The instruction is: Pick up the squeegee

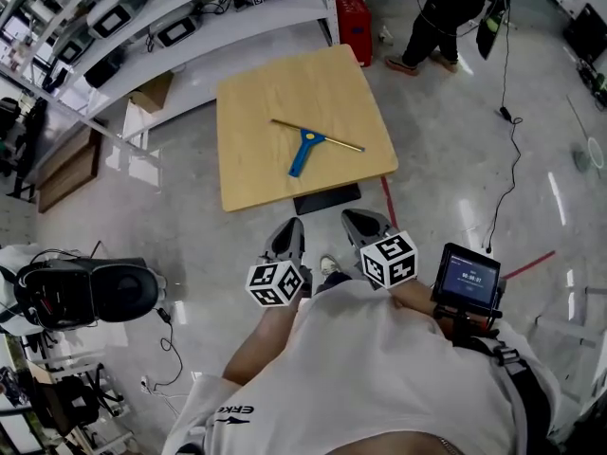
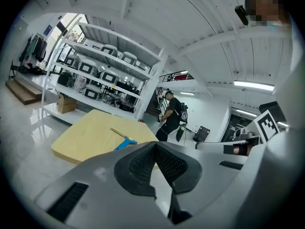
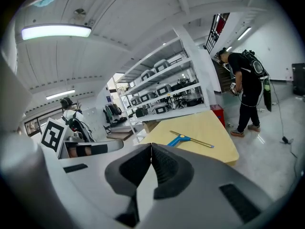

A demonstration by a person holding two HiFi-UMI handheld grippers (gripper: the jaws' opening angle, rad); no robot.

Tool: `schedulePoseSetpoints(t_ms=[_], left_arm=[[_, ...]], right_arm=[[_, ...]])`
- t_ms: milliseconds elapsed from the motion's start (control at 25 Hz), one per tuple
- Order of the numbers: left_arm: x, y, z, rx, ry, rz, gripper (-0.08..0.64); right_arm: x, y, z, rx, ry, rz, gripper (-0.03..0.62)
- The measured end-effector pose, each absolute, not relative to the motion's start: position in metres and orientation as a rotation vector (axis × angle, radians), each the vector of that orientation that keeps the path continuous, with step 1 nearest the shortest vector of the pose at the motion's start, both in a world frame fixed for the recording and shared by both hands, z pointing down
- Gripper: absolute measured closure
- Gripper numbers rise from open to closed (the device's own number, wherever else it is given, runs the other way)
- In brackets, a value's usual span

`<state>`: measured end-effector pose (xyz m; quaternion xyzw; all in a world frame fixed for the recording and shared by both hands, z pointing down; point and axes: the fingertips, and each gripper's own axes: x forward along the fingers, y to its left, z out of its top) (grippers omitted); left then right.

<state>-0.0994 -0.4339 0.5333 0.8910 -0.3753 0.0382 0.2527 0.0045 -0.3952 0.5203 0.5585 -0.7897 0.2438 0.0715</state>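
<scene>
The squeegee [image 1: 311,141] has a blue handle and a thin brass-coloured blade bar; it lies flat near the middle of a light wooden table [image 1: 256,173]. It also shows small and far off in the left gripper view, squeegee [image 2: 125,141], and in the right gripper view, squeegee [image 3: 183,139]. My left gripper [image 1: 288,238] and right gripper [image 1: 365,227] hang side by side over the floor, short of the table's near edge. Both have their jaws closed tip to tip with nothing between them, left gripper [image 2: 155,146], right gripper [image 3: 151,147].
White shelving [image 1: 190,27] with boxes and devices runs behind the table. A person in black [image 1: 446,12] stands at the far right beside a red crate [image 1: 354,22]. Cables [image 1: 507,131] trail over the glossy floor. A dark mat [image 1: 327,198] lies under the table's near edge.
</scene>
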Motion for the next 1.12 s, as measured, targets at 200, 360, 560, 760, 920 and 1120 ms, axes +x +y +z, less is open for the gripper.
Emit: schedulePoseSetpoints(t_ms=[200,360,560,760,920,1120], left_arm=[[-0.111,-0.483,0.536,2.425,-0.977,0.108,0.555],[-0.114,-0.511,0.539,2.45,-0.924,0.112,0.555],[-0.117,-0.526,0.547,2.447,-0.884,0.144,0.555],[-0.113,-0.547,0.566,2.448,-0.866,0.174,0.555],[-0.105,-0.558,0.575,2.466,-0.849,0.207,0.555],[-0.09,-0.579,0.588,2.481,-0.827,0.27,0.555]], right_arm=[[-0.004,-0.441,0.519,1.722,-2.327,0.731,0.588],[-0.002,-0.467,0.524,1.786,-2.27,0.736,0.588],[0.009,-0.478,0.535,1.833,-2.185,0.75,0.588],[0.015,-0.501,0.55,1.859,-2.163,0.749,0.588],[0.018,-0.516,0.558,1.858,-2.155,0.755,0.588],[0.026,-0.543,0.565,1.843,-2.161,0.777,0.588]])
